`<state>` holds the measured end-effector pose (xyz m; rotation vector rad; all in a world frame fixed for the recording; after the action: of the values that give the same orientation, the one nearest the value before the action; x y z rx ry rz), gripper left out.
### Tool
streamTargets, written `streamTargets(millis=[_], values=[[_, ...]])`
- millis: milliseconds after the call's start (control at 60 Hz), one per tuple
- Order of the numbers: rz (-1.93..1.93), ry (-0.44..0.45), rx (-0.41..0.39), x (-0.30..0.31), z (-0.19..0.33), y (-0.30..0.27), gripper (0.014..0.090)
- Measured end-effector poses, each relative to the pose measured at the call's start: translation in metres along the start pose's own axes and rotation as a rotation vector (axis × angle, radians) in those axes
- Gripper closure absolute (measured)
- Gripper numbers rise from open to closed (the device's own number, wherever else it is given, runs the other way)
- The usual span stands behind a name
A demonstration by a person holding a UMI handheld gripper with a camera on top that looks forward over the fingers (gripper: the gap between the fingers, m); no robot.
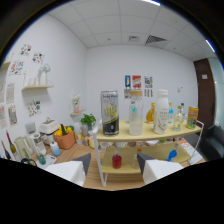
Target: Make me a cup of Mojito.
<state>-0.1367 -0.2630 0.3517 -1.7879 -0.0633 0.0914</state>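
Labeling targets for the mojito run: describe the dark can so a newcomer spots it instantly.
Find the curved wooden shelf beyond the open gripper. The can stands at its near-left end, beside a clear bottle. It alone is dark, with yellow print.

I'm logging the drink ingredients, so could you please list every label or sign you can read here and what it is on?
None can be read.
Tall dark can: pale print, too blurred.
White bottle: label too blurred.
Yellow can: print too small.
Wall posters: too small.
The gripper is open, holding nothing.
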Motion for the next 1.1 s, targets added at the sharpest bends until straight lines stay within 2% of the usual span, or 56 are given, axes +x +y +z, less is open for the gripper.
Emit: streamTargets(millis=[150,350,517,583,633,667,1100], values=[[-0.003,-0.004,0.059,-0.011,0.045,-0.043,0.0184],[0.002,0.005,0.08,-0.011,0.109,-0.076,0.0186],[-0.008,0.028,0.062,-0.005,0.146,-0.083,0.0266],[0.004,0.024,0.06,-0.007,0.152,-0.085,0.0338],[0.008,0.03,0.073,-0.006,0.155,-0.088,0.0461],[0.008,0.027,0.081,-0.007,0.156,-0.09,0.0509],[0.001,0.037,0.064,-0.006,0.14,-0.088,0.0535]])
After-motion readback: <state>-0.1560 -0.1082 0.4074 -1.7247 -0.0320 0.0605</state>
